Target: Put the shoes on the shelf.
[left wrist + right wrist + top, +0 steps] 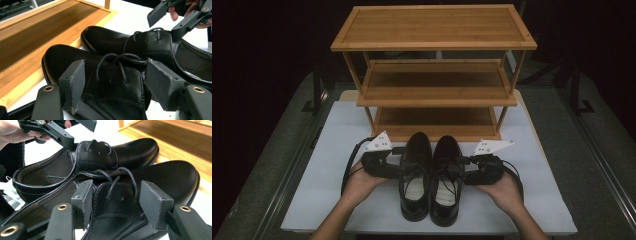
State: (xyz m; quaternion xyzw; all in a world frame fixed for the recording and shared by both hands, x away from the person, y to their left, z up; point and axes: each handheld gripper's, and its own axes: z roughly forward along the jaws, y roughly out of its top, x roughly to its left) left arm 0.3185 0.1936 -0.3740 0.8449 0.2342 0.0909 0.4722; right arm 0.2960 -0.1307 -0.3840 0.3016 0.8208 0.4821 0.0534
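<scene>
Shoes side by side — a black lace-up pair, left shoe (415, 175) and right shoe (446, 177), stands near the front edge of the white tabletop (327, 150), toes toward a three-tier wooden rack (434, 70). The left gripper (398, 169) and right gripper (462, 169) meet the pair from either side — jaws spread wide across each shoe's laced top, not clamped.
</scene>
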